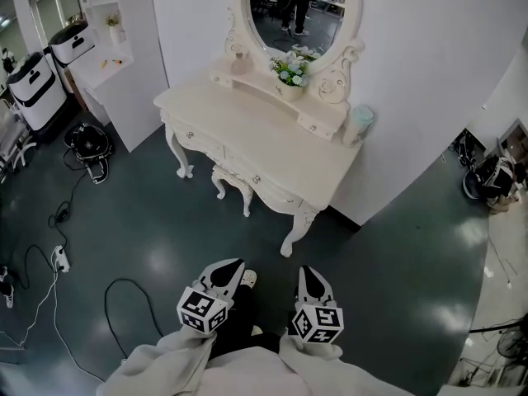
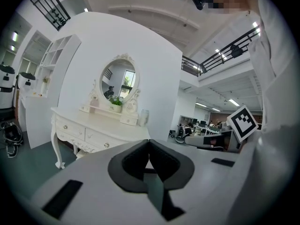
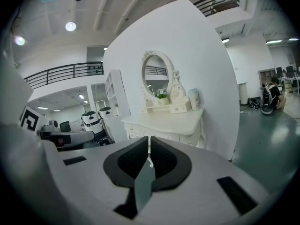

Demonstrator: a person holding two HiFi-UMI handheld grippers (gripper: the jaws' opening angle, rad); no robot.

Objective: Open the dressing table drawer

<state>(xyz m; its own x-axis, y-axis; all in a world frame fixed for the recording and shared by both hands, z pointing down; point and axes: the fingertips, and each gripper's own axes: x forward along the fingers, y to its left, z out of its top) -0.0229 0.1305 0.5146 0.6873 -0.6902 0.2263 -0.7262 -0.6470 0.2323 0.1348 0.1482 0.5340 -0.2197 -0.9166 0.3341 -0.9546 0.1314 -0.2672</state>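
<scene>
The cream dressing table (image 1: 272,139) stands against the white wall, well ahead of me, with an oval mirror (image 1: 301,7) and a pot of flowers (image 1: 290,71) on it. Its front drawers (image 1: 206,143) are closed, each with a small knob (image 1: 256,178). My left gripper (image 1: 226,274) and right gripper (image 1: 312,280) hover side by side over the dark floor, far short of the table, both shut on nothing. In the left gripper view the table (image 2: 89,130) lies beyond the left gripper (image 2: 149,144). The right gripper (image 3: 149,142) faces the table's end (image 3: 173,123).
A carved stool (image 1: 233,181) is tucked under the table. A pale jar (image 1: 360,124) sits at the table's right end. Cables (image 1: 49,246) and a dark bag (image 1: 87,143) lie on the floor at left, near a white shelf unit (image 1: 115,48). Gear (image 1: 491,176) clutters the right.
</scene>
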